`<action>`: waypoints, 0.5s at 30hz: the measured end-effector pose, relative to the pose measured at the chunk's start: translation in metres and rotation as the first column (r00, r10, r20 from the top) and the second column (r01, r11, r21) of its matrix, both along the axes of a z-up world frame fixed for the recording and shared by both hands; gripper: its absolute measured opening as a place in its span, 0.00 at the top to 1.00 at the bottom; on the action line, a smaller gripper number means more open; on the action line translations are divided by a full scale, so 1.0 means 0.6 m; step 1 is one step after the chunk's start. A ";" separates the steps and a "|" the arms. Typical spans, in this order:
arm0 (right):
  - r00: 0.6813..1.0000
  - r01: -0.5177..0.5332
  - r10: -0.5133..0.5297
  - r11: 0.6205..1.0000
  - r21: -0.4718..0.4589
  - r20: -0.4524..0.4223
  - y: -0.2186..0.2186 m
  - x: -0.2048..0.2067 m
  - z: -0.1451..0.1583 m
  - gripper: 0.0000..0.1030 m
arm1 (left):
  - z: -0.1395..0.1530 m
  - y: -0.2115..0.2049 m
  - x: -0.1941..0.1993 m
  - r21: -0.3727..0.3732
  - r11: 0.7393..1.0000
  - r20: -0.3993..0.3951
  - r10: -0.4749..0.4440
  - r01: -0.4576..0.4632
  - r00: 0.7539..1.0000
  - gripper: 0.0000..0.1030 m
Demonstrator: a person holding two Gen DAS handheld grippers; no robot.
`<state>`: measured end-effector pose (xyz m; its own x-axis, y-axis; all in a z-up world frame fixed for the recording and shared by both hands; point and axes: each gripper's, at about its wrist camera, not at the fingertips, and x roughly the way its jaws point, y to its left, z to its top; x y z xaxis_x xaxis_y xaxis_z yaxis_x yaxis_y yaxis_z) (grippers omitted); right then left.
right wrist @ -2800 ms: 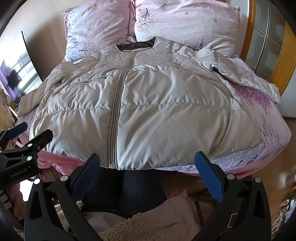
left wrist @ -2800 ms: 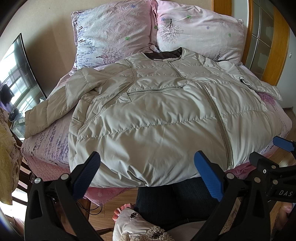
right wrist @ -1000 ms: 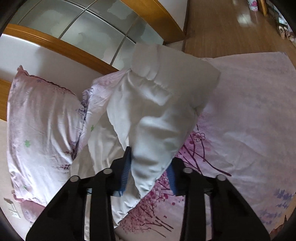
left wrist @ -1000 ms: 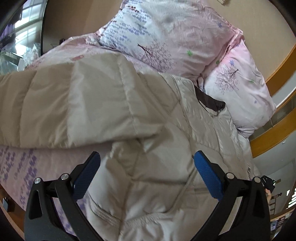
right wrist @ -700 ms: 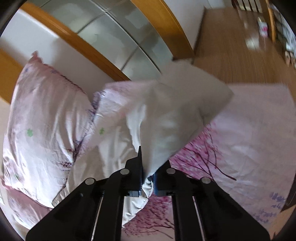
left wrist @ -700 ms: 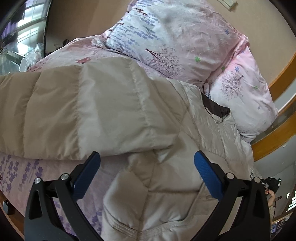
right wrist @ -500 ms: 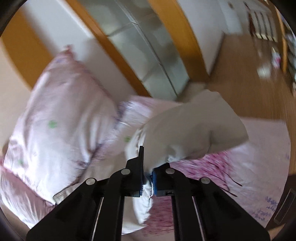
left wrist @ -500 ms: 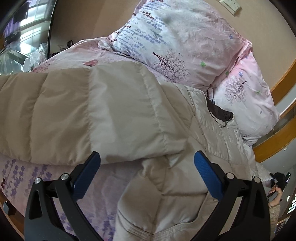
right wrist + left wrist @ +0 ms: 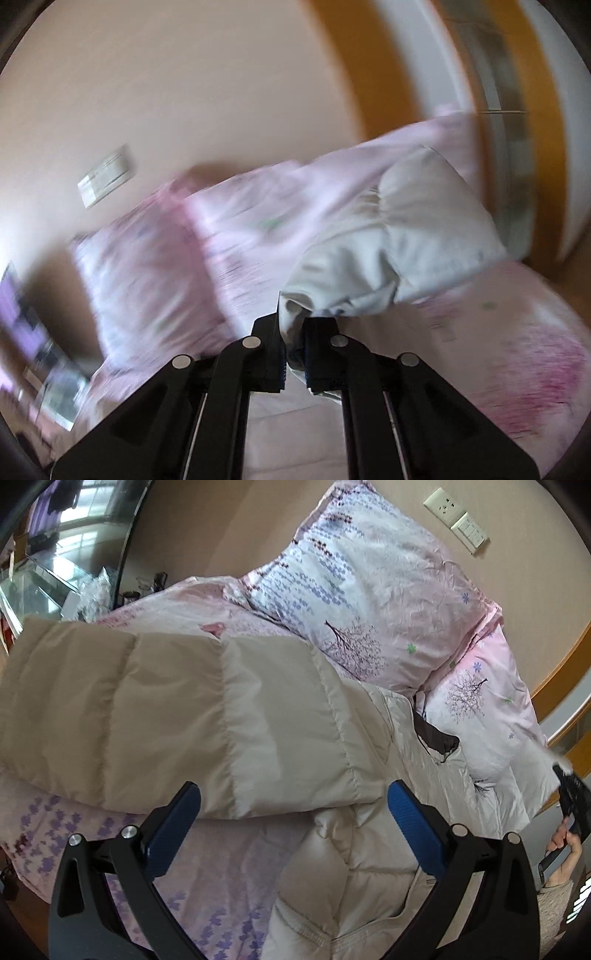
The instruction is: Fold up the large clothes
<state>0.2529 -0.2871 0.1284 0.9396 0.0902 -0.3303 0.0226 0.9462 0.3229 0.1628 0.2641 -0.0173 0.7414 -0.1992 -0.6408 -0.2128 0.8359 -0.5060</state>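
Note:
A beige quilted puffer jacket lies face up on the bed. Its left sleeve stretches out sideways just ahead of my left gripper, which is open with the sleeve's lower edge between its blue pads. My right gripper is shut on the cuff of the jacket's right sleeve and holds it lifted above the bed; this view is motion-blurred. The right gripper also shows at the far right of the left wrist view.
Two pink floral pillows lean at the head of the bed against a beige wall. The pink floral sheet lies under the sleeve. A glass cabinet stands left of the bed. A wooden headboard frame is at the right.
My right gripper has swung the held right sleeve up and leftward toward the pillows. My left gripper has crept closer to the left sleeve and stays open.

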 end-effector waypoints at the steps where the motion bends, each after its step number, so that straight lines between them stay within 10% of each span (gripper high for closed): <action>1: 0.999 -0.051 0.051 0.999 -0.010 -0.016 0.034 0.012 -0.005 0.93 | 0.004 0.002 -0.006 0.015 1.000 0.007 0.008 -0.008 1.000 0.02; 15: 0.829 -0.372 0.177 0.883 -0.286 -0.531 0.312 0.106 -0.219 0.87 | 0.001 0.055 -0.062 0.000 0.996 0.009 0.090 -0.090 0.996 0.02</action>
